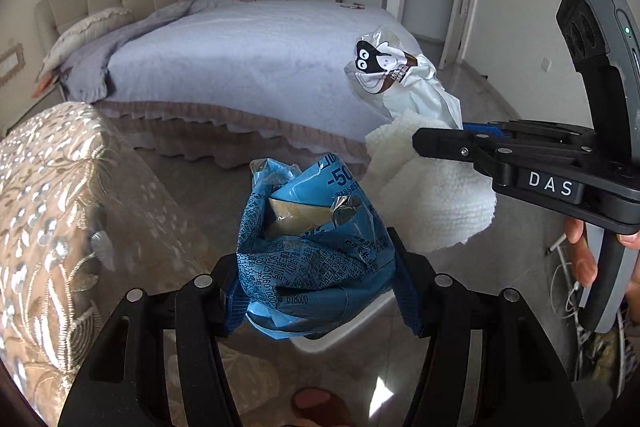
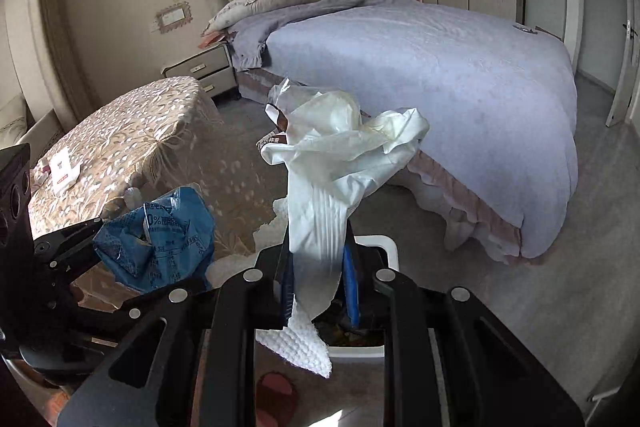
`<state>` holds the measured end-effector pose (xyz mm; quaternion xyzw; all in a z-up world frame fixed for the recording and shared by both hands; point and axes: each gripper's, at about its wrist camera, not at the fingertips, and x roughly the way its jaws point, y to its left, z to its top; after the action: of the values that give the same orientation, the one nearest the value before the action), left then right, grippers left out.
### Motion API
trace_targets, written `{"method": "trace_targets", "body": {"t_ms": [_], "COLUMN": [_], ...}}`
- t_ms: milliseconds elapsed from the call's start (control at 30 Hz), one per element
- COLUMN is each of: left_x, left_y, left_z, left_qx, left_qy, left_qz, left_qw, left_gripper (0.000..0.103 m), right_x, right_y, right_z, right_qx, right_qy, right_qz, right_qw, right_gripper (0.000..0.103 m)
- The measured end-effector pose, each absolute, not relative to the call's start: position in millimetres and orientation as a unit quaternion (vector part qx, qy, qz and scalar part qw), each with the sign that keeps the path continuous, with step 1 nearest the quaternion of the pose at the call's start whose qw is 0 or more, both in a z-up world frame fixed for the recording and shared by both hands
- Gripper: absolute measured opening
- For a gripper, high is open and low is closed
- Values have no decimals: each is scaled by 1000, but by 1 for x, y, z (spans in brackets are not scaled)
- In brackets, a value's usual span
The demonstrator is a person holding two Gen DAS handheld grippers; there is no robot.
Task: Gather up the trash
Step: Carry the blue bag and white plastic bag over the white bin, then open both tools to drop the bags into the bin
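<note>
The left gripper (image 1: 316,291) has its jaws clamped on a crumpled blue plastic snack wrapper with printed text (image 1: 308,243), which bulges up between the blue pads and is held in the air above the grey floor (image 1: 192,171). In the right wrist view the same blue wrapper (image 2: 160,243) sits to the left, beside the right gripper (image 2: 318,287).

The right gripper has its jaws drawn narrow on a crumpled white plastic wrapper with a cartoon print (image 2: 336,163), pinched together with a white textured paper towel (image 2: 300,343) that hangs down below the pads. From the left wrist view, that white wrapper (image 1: 400,75) and the towel (image 1: 432,195) stick out from the right gripper's black tip (image 1: 472,135), with a hand (image 1: 588,251) on its handle.

Under both grippers stands a white bin (image 2: 384,247). A bed with a lilac-grey cover (image 2: 440,67) lies beyond, and a tabletop with an embroidered beige cloth (image 2: 120,131) stands to the left.
</note>
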<state>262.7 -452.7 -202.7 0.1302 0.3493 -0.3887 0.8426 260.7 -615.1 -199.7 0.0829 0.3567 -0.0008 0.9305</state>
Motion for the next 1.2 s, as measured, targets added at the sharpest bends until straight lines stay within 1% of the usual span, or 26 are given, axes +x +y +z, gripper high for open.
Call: {"method": "trace_targets", "body": {"t_ms": [367,600,700,800,833,867,900,967,1033,1133,1200], "left_x": [312,329,334,341,341,340,335,331,333,335,337], "left_y": [-494,-509,-511,-511,-511,-511,-511,-513,-512,-510,-511], "left_z": [-289,-328,-336,-342,-342,-342,-341,-342,-343,-341,-340], "left_qx": [181,202,205,192,192,193,197,209,209,199,195], "left_qy": [397,428,435,452,452,451,449,443,444,445,443], "left_qz": [-409,-411,-409,-400,-397,-398,-401,-396,-397,-399,-400], "left_qw": [802,779,776,774,775,775,774,777,776,777,778], "left_gripper": [60,61,64,79,89,92,92,97,98,98,98], "right_x": [316,340,346,351,352,353,355,355,354,349,347], "right_y": [-629,-628,-627,-622,-621,-620,-620,-622,-628,-640,-645], "right_z": [-300,-356,-369,-377,-378,-379,-382,-382,-381,-373,-369], "right_qx": [11,-11,-14,-19,-20,-23,-28,-37,-44,-25,-20], "right_qy": [437,488,501,506,506,505,505,504,498,488,482], "right_qz": [29,71,77,78,77,71,64,50,27,16,15], "right_qw": [899,870,862,859,859,860,860,861,866,873,876], "right_gripper": [22,22,22,24,32,39,51,61,82,98,98]}}
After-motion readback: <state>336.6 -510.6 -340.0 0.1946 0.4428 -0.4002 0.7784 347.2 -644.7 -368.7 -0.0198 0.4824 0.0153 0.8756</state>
